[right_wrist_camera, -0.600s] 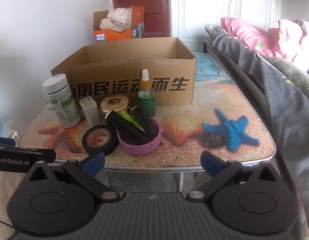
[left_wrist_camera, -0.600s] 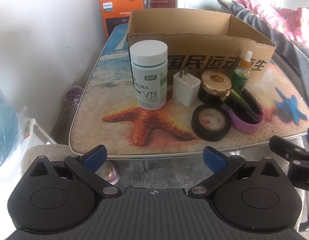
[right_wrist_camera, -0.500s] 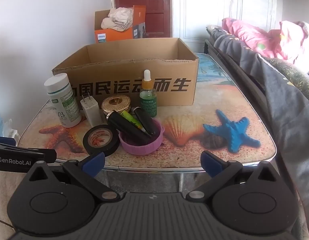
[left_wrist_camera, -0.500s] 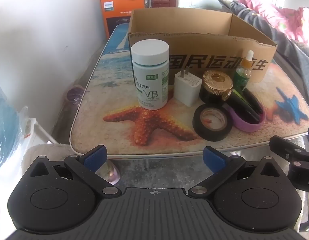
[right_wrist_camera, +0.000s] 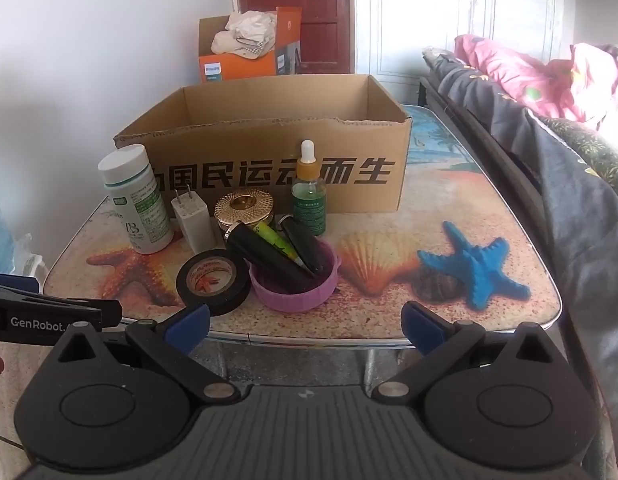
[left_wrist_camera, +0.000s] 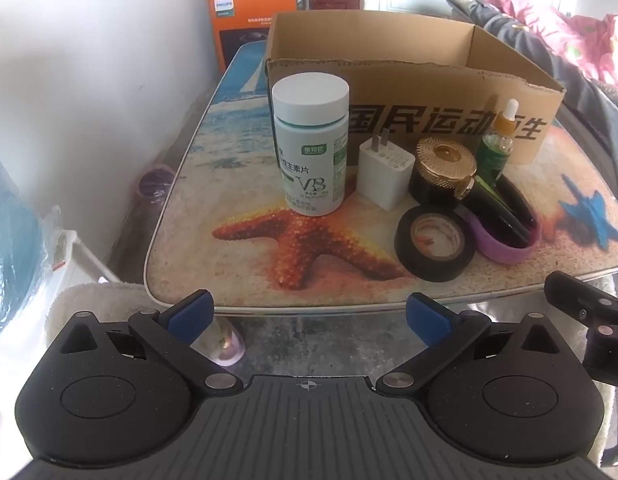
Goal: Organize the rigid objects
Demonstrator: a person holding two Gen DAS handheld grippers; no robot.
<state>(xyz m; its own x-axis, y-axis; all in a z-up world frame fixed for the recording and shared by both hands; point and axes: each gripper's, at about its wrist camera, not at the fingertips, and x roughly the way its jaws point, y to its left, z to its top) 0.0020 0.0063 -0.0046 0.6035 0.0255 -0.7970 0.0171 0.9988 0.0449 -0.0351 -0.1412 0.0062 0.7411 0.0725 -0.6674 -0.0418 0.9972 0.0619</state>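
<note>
Both grippers hang short of the near edge of the table (right_wrist_camera: 389,320), tilted down toward it, and both are spread wide with nothing between their blue pads: the left gripper (left_wrist_camera: 307,316) faces the near left corner, the right gripper (right_wrist_camera: 305,326) faces the middle of the near edge. The things to be sorted stand in a cluster on the left half of the table, between the near edge and the front wall of the open cardboard box (right_wrist_camera: 269,172), which sits toward the far edge with its mouth upward. The white pill bottle (left_wrist_camera: 311,144) stands upright at the left end of the cluster, straight ahead of the left gripper's open jaws, with its long axis vertical; this gripper is plainly the nearer one to it. Just right of it stands the white charger (left_wrist_camera: 385,174), prongs up, then the gold-lidded jar (left_wrist_camera: 443,170) and, beyond that, the green dropper bottle (right_wrist_camera: 309,196) close against the box front. The black tape roll (right_wrist_camera: 213,280) lies flat nearest the near edge, touching or almost touching the purple cap (right_wrist_camera: 295,280), which holds dark tubes leaning toward the left and the far side. These two lie ahead and a little left of the right gripper. My judgement is that the bottle suits the left gripper, taken from the side across its round body, then lifted over the box's front wall.
</note>
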